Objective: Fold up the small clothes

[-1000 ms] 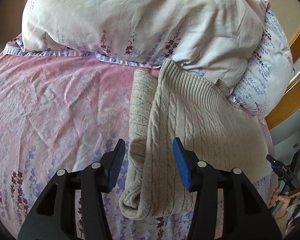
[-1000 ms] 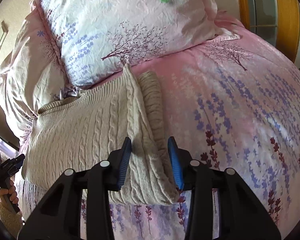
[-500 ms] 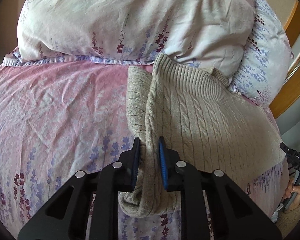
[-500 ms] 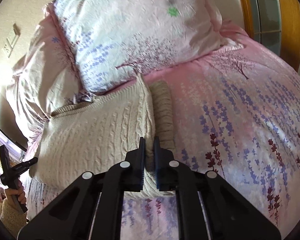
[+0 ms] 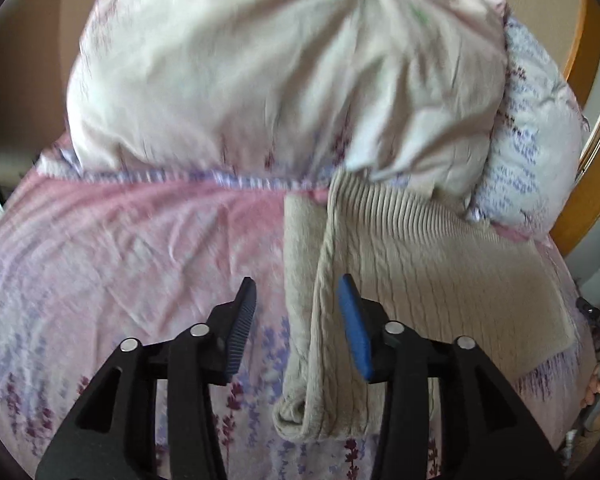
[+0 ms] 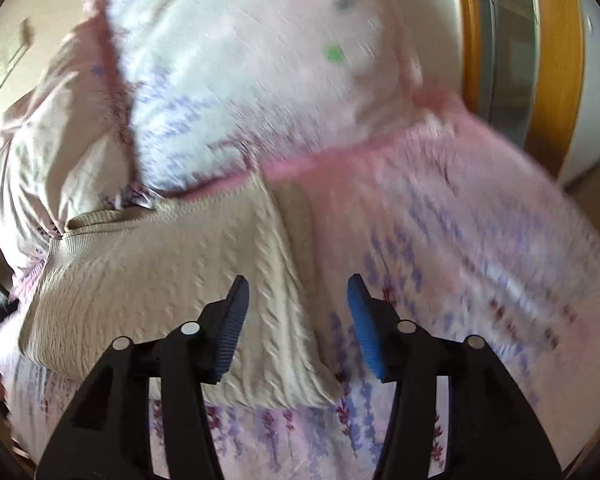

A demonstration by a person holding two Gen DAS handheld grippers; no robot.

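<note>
Letting Go of the Folded Sweater

Hovering over the floral bedsheet [image 5: 120, 248], the left gripper [image 5: 298, 324] has just been opening, empty; the beige cable-knit sweater [image 5: 400, 280] lies below and to its right. The right gripper [image 6: 298, 320], likewise just opening and empty, has the sweater beneath its left finger.
</note>
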